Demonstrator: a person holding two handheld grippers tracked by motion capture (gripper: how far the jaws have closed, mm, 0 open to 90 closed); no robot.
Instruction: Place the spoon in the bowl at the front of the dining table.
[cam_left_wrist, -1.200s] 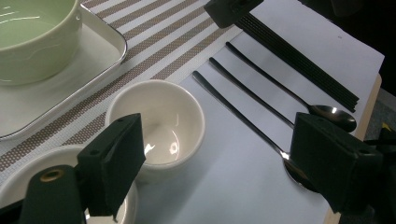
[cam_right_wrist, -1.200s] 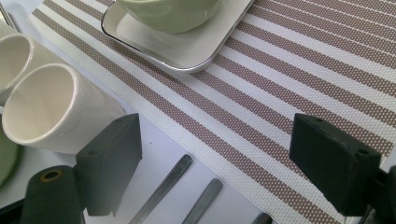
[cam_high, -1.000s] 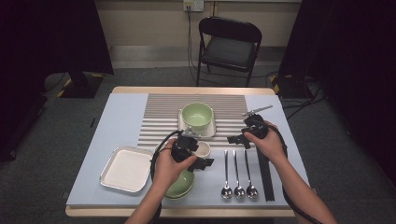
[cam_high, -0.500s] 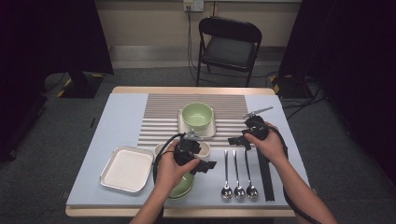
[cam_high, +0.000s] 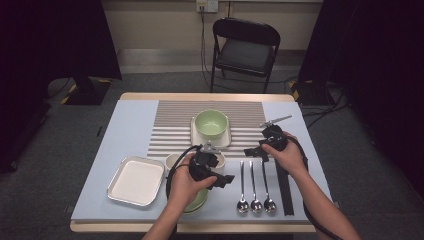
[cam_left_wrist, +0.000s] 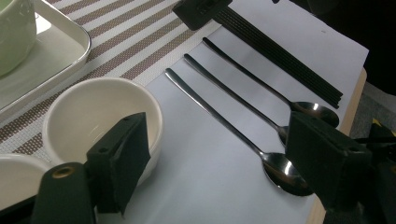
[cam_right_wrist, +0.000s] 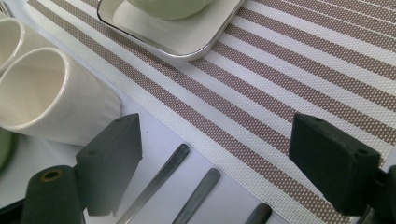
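The left claw (cam_left_wrist: 210, 158), spread wide though just narrowing slightly, holds nothing beside the white cup (cam_left_wrist: 100, 109); the right claw (cam_right_wrist: 215, 163) gapes empty above three spoon handles (cam_right_wrist: 154, 184).

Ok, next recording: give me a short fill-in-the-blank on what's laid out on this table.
1. The number of spoons lying side by side is ____.
2. The green bowl sits on a white ____.
3. The left tongs stand ____, with nothing between them.
4. Right of the spoons lie black ____.

Missing words: three; tray; open; chopsticks
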